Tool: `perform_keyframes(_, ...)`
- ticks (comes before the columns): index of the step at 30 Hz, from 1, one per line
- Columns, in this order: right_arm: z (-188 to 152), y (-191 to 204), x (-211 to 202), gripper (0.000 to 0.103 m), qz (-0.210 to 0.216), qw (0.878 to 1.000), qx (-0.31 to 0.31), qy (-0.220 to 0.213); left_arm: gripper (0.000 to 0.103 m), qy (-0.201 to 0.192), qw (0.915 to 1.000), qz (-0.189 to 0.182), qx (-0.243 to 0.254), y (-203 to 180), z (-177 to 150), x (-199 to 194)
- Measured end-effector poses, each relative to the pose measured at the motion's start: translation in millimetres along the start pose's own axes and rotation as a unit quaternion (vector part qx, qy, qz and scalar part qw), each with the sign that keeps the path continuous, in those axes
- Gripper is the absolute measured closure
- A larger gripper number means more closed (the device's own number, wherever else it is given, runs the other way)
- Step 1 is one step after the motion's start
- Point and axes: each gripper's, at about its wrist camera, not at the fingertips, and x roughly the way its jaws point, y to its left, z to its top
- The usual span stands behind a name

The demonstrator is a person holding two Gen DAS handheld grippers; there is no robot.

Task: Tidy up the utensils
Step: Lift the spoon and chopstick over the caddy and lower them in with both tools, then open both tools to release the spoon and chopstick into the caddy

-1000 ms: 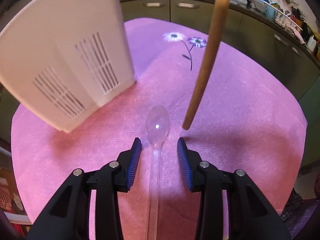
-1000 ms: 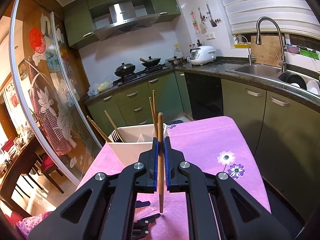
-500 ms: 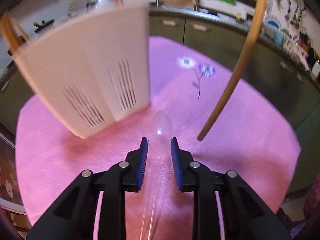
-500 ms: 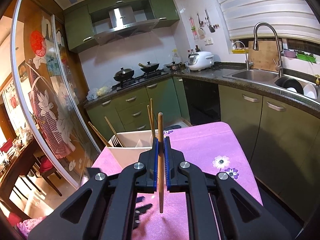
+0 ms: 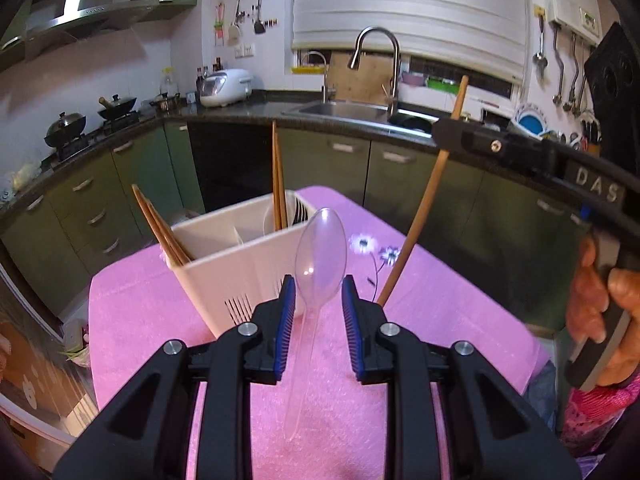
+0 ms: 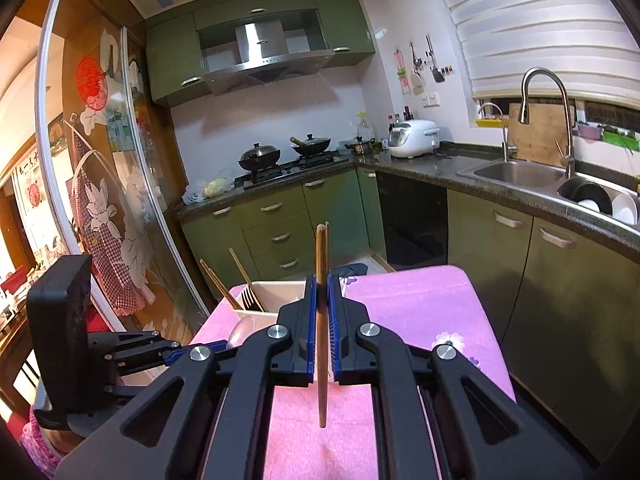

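The white caddy (image 5: 240, 264) stood directly ahead of the left gripper (image 5: 316, 300), its compartments crowded by upright chopsticks (image 5: 277, 184) and forks (image 6: 250, 298). The pink-covered table (image 5: 440, 320) lay open to its right, crossed only by the right gripper's (image 6: 320, 300) slanting chopstick (image 5: 424, 208).

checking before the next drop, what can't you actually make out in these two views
- Left wrist view: holder compartment floors, hidden by its front wall.
- Left wrist view: where the left gripper pinches the clear spoon, hard to see through clear plastic.
- Right wrist view: most of the holder, behind the right gripper and its chopstick.
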Motion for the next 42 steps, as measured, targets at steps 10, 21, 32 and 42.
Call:
perform_keyframes(10,57,18,-10,0.097,0.003,0.998,-0.022,-0.052,0.08,-0.057,0.998,0.012,-0.023,14,53,-20)
perform_keyframes(21,120,27,-1,0.097,0.006,0.995,-0.029,-0.093,0.08,-0.135,0.9899,0.031,-0.03,25,110,-46)
perform_keyframes(32,132,21,69,0.097,-0.005,0.997,-0.033,-0.074,0.08,-0.171,0.9818,0.072,-0.042,50,123,-3)
perform_keyframes(42,88,15,126,0.097,-0.01,0.999,-0.036,-0.028,0.08,-0.119,0.9875,0.082,-0.063,76,86,56)
